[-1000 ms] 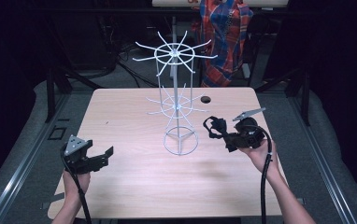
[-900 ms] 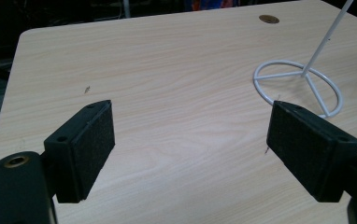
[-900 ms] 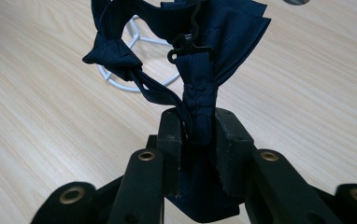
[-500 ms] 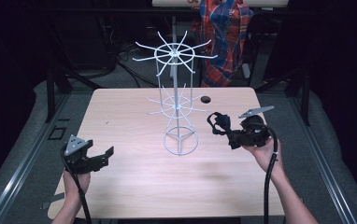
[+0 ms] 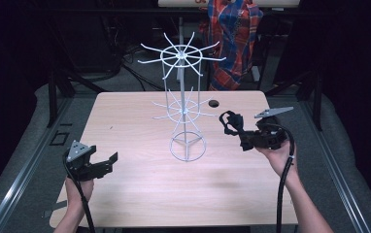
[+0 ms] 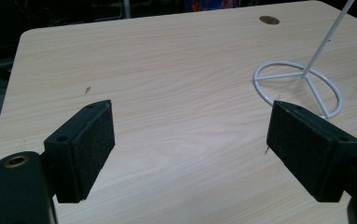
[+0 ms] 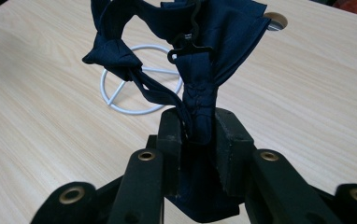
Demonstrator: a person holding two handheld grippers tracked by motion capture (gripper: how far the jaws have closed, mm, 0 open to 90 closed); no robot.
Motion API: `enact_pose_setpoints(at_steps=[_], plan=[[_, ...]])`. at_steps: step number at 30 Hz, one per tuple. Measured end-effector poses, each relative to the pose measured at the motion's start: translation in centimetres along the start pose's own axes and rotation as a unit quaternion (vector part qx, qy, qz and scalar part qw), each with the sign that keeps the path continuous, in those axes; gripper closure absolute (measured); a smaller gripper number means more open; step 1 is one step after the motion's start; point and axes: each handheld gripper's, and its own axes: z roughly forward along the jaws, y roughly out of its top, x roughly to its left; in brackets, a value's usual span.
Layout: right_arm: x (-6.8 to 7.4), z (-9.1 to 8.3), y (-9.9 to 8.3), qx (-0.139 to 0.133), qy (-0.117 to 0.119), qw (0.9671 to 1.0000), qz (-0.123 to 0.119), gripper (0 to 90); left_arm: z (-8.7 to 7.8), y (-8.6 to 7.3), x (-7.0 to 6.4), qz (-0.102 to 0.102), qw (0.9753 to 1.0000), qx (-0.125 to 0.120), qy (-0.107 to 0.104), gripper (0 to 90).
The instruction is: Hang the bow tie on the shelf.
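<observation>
Navy cloth is what I have pinched in my right gripper [image 7: 197, 135]: a small dark-blue fabric piece [image 7: 200, 56], gathered and knotted like a bow tie or a little garment, with a black plastic hook [image 7: 189, 44] at its top. My right jaws are pressed together on the gathered stem of the fabric, so the loops and the hook stand up past the pads. In the high view I hold it in the air over the right half of the wooden table [image 5: 140, 194], near the white wire display rack [image 5: 183, 107] but apart from it; nothing of the cloth touches the wire or the tabletop.

My left gripper [image 5: 107, 162] rests low at the near left edge of the table, jaws spread wide with nothing between them. From its own camera I see the bare wood grain between the two black pads [image 6: 90, 144] and the rack's ring base [image 6: 298, 88] off to one side.

I judge the step in hand to be the carry: the piece is lifted and on its way to be hung on one of the rack's radiating prongs [image 5: 200, 114]. The next move calls for turning my right wrist so the hook's open side faces a prong tip, then sliding it on along the wire and only then letting the jaws part. The rack looks light, so my free left gripper could steady its base or post if the prong gives under the push.
</observation>
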Motion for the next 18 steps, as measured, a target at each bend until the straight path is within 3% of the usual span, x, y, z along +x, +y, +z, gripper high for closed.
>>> enact_pose_setpoints(at_steps=[9,18], plan=[[0.2,-0.3,0.6,-0.016,0.007,0.9998,0.001,73.6,0.0,0.0,0.0,0.001,1.0,0.0,0.001,15.5],[0.7,0.8,1.3,-0.01,0.013,0.9999,-0.004,73.6,0.0,0.0,0.0,0.001,1.0,0.0,-0.001,15.5]])
